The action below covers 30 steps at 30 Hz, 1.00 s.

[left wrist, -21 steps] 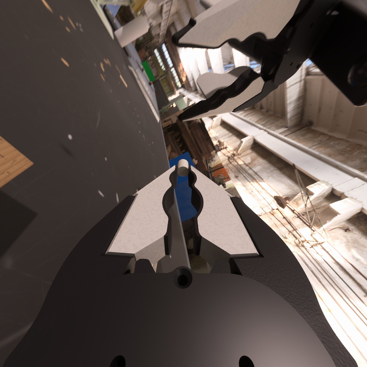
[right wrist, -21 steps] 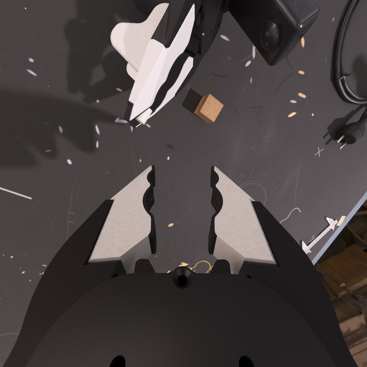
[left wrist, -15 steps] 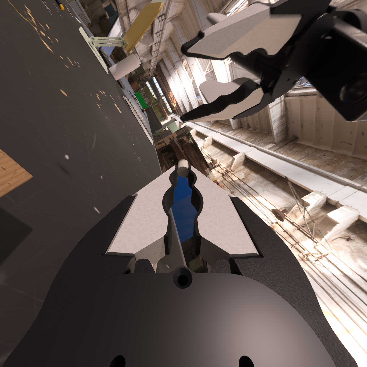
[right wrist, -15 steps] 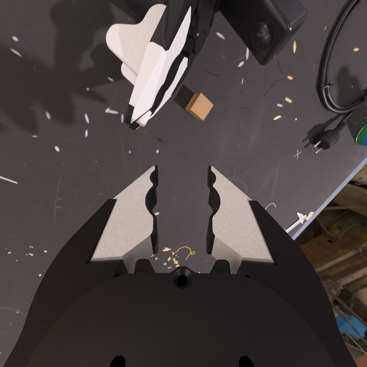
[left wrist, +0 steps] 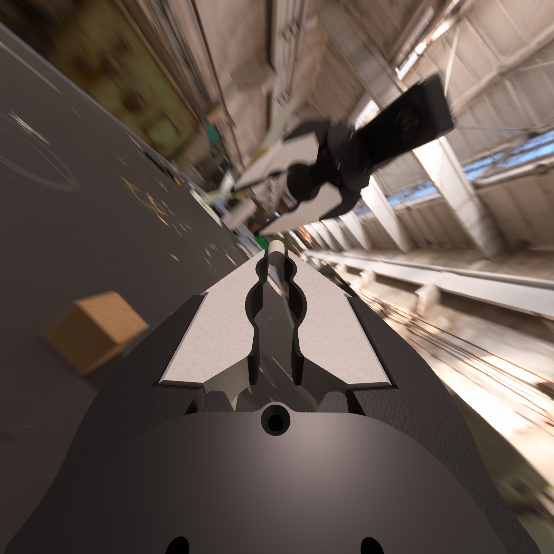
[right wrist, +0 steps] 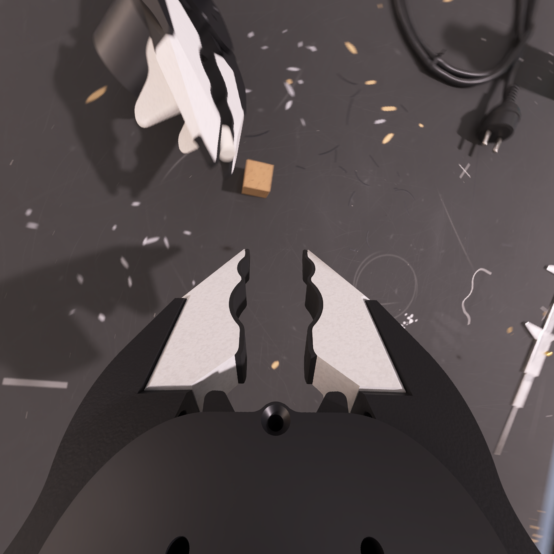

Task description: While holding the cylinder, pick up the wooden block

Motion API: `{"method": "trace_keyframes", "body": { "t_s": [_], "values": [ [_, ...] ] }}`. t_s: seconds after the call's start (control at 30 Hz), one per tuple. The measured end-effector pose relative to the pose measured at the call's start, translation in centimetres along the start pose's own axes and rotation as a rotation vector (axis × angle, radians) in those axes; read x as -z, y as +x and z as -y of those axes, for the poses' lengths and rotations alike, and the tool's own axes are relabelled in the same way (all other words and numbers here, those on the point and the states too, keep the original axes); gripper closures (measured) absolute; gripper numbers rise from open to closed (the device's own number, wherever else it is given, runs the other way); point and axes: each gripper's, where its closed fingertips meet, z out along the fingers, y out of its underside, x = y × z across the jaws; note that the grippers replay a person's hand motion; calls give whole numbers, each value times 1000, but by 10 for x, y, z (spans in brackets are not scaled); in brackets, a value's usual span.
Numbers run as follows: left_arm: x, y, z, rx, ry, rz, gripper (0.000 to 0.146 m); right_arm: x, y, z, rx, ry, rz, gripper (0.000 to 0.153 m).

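My left gripper (left wrist: 275,254) is shut on a small white cylinder (left wrist: 275,253) held at its fingertips. It also shows in the right wrist view (right wrist: 227,153), tilted above the table with the cylinder (right wrist: 227,147) between its tips. The wooden block (right wrist: 257,182) sits on the dark table (right wrist: 374,215), just right of and below the left gripper's tips. In the left wrist view the block (left wrist: 93,329) lies low on the left. My right gripper (right wrist: 275,254) is open and empty, hovering above the table short of the block. It shows far off in the left wrist view (left wrist: 263,209).
A black power cable with a plug (right wrist: 491,120) lies at the upper right. A white pen-like tool (right wrist: 536,359) lies near the table's right edge. Wood chips and shavings are scattered over the table. The left wrist view is blurred by motion.
The left gripper has swung and turned, still holding the cylinder, so the block now lies by its tips. The right gripper has drawn back and shifted, and its jaws have narrowed a little.
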Motion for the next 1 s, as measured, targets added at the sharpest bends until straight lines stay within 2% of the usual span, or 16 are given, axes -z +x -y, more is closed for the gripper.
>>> {"method": "trace_keyframes", "body": {
  "t_s": [0.07, 0.13, 0.2, 0.3, 0.4, 0.5, 0.63, 0.77, 0.8, 1.0],
  "values": [
    [17, -8, 29, -100, 101, 94, 137, -12, 5, -5, -88, 69, -33, 119],
    [32, -15, 49, -169, 155, 175, 137, -27, 2, -9, -135, 119, -2, 118],
    [42, -21, 60, -189, 173, 220, 137, -45, 0, -9, -102, 157, 36, 111],
    [49, -29, 64, -190, 186, 248, 137, -74, 1, -8, -37, 168, 71, 110],
    [47, -32, 60, -167, 172, 239, 137, -99, 1, -5, -64, 143, 144, 110],
    [43, -32, 54, -169, 143, 233, 137, -115, 8, -6, -85, 100, 159, 110],
    [40, -31, 50, -190, 114, 234, 137, -121, 13, -4, -117, 100, 169, 110],
    [41, -32, 51, -190, 124, 235, 137, -115, -11, -2, -99, 109, 342, 112],
    [42, -32, 52, -189, 128, 234, 137, -115, -11, -1, -103, 105, 344, 113],
    [42, -32, 52, -196, 134, 235, 137, -121, -3, 9, -281, 122, 331, 115]
  ]
}}
